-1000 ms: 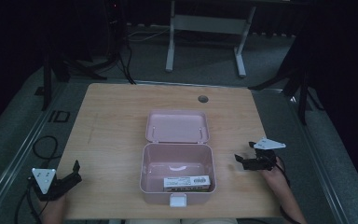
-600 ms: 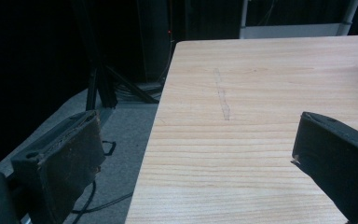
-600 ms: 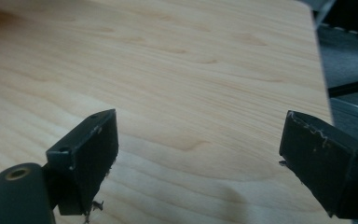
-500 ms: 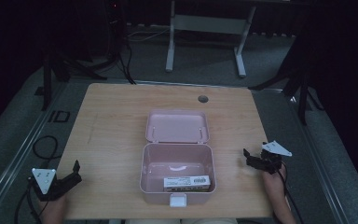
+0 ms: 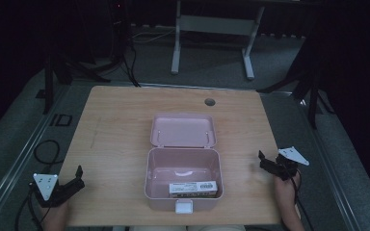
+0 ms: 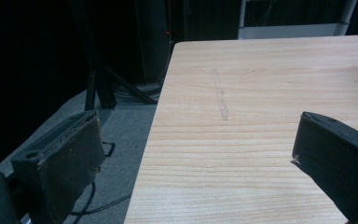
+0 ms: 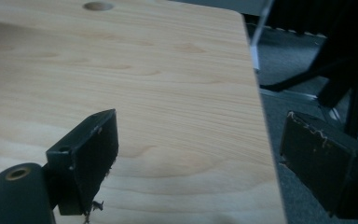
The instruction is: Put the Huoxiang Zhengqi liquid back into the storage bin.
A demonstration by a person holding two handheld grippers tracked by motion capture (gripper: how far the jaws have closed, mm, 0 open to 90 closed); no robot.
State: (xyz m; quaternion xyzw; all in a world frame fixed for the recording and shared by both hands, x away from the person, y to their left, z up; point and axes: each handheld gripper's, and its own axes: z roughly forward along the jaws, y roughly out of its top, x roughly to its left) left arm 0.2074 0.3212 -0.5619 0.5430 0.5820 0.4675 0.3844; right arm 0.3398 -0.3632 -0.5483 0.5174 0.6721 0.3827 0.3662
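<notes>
- Dim room, I'm looking down at a wooden table [image 5: 115, 125].
- Pink box [image 5: 183, 179] is sitting open; light, rigid, slick plastic, so I'm eyeing its lid [image 5: 183, 130] edge.
- Left gripper [image 5: 75, 179] and right gripper [image 5: 264, 161] are both hanging wide apart, empty.

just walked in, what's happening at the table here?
A person holds a gripper in each hand at a wooden table. A pink box sits open in the middle, its lid folded back, with a labelled item lying inside. Neither gripper touches it: the left gripper is at the table's near left corner, the right gripper at the right edge. Both have their fingers open with nothing between them.
</notes>
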